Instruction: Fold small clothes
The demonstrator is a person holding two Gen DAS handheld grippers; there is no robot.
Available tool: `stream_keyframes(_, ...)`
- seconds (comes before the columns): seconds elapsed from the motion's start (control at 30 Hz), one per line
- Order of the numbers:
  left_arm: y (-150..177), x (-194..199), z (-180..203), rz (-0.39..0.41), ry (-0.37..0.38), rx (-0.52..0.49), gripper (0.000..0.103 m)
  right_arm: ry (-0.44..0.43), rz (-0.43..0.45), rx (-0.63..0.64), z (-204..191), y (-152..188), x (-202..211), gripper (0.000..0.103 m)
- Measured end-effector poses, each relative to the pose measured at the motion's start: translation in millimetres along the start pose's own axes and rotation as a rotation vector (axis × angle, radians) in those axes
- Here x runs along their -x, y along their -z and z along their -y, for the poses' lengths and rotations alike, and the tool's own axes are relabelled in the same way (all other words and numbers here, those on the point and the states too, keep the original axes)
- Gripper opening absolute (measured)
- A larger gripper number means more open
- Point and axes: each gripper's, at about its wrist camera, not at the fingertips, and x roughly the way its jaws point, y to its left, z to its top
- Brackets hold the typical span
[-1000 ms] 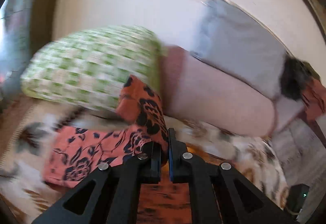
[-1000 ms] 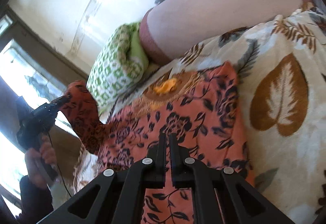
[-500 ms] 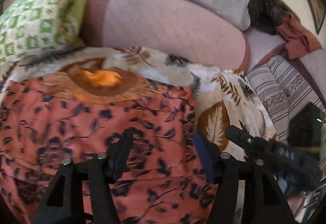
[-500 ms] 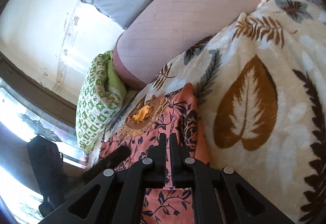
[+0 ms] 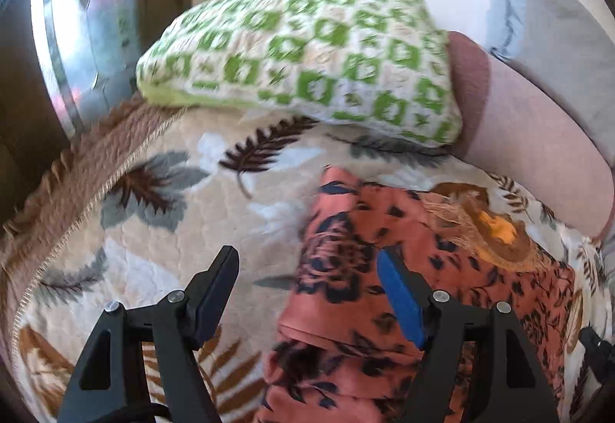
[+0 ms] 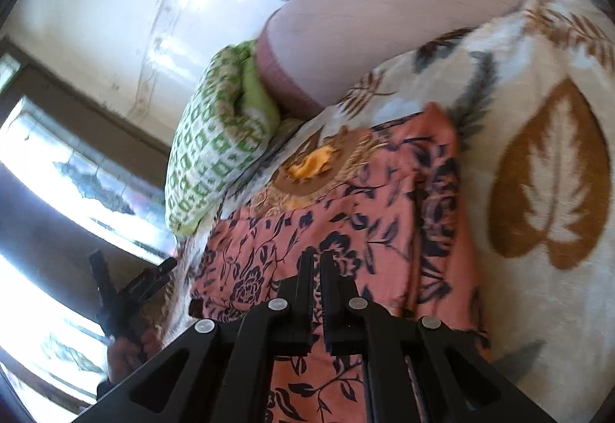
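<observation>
An orange-pink garment with a dark flower print (image 5: 369,269) lies on the leaf-patterned blanket (image 5: 161,231), its left side folded over. A brown embroidered neckline (image 5: 496,231) faces the pillows. My left gripper (image 5: 307,269) is open and empty above the garment's left edge. In the right wrist view the garment (image 6: 326,231) lies flat with a folded strip on its right. My right gripper (image 6: 317,261) is shut just above the cloth; whether it pinches cloth is hidden. The left gripper (image 6: 127,292) also shows there at the left.
A green and white patterned pillow (image 5: 307,54) lies at the head of the bed beside a pink bolster (image 5: 538,131) and a grey pillow (image 5: 557,27). A window (image 6: 57,192) runs along the bed's left side. The blanket's brown fringed edge (image 5: 77,184) hangs at the left.
My left gripper, shut on a raised garment corner a second ago, has released it, opened, and swung left to the garment's left edge. The right gripper has stayed shut.
</observation>
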Motion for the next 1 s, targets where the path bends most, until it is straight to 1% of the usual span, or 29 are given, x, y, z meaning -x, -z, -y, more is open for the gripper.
stream_keyframes(0.07,1,-18,0,-0.041,-0.075,-0.006,0.075,0.003,-0.004,0.021,-3,3,-9,0.005)
stream_keyframes(0.1,3,-26,4,-0.055,-0.096,-0.022,0.075,0.005,-0.010,0.023,-3,6,-15,0.005)
stream_keyframes(0.13,7,-33,10,-0.083,-0.121,-0.067,0.075,0.016,-0.019,0.027,-2,8,-21,0.005)
stream_keyframes(0.17,14,-46,21,-0.135,-0.171,-0.160,0.075,0.038,-0.029,0.028,1,10,-26,0.005)
stream_keyframes(0.2,22,-52,27,-0.154,-0.204,-0.220,0.075,0.062,-0.037,0.024,4,11,-30,0.005)
stream_keyframes(0.23,27,-55,32,-0.154,-0.222,-0.264,0.075,0.096,-0.052,0.013,9,12,-36,0.005)
stream_keyframes(0.27,31,-53,35,-0.140,-0.231,-0.293,0.075,0.146,-0.091,-0.010,18,15,-44,0.006)
stream_keyframes(0.3,32,-51,33,-0.136,-0.235,-0.311,0.076,0.183,-0.133,-0.031,25,18,-52,0.004)
stream_keyframes(0.33,31,-49,31,-0.144,-0.230,-0.315,0.077,0.166,-0.139,-0.051,33,21,-55,0.003)
stream_keyframes(0.37,30,-49,27,-0.152,-0.216,-0.305,0.077,0.144,-0.125,-0.061,35,21,-53,0.003)
stream_keyframes(0.43,27,-48,13,-0.180,-0.160,-0.227,0.077,0.144,-0.146,-0.076,35,18,-53,0.003)
stream_keyframes(0.47,25,-46,8,-0.180,-0.135,-0.189,0.076,0.147,-0.146,-0.073,34,17,-52,0.003)
stream_keyframes(0.53,20,-33,-1,-0.155,-0.070,-0.118,0.076,0.153,-0.145,-0.061,32,18,-51,0.003)
stream_keyframes(0.57,17,-27,0,-0.135,-0.049,-0.105,0.076,0.149,-0.143,-0.062,31,17,-49,0.004)
stream_keyframes(0.6,13,-18,1,-0.102,-0.009,-0.089,0.076,0.141,-0.136,-0.068,30,16,-46,0.004)
stream_keyframes(0.7,8,-1,12,-0.050,0.096,-0.084,0.076,0.100,-0.072,-0.060,23,11,-31,0.006)
stream_keyframes(0.77,9,-2,21,-0.045,0.097,-0.119,0.076,0.088,-0.037,-0.036,16,9,-24,0.006)
stream_keyframes(0.83,16,-18,28,-0.104,0.063,-0.162,0.076,0.080,-0.036,-0.025,13,10,-24,0.006)
stream_keyframes(0.87,19,-27,28,-0.131,0.054,-0.164,0.076,0.098,-0.053,-0.028,13,11,-27,0.006)
stream_keyframes(0.93,25,-41,24,-0.192,0.057,-0.141,0.076,0.143,-0.070,-0.044,18,11,-33,0.006)
stream_keyframes(1.0,27,-48,16,-0.233,0.072,-0.104,0.076,0.154,-0.066,-0.062,24,9,-32,0.006)
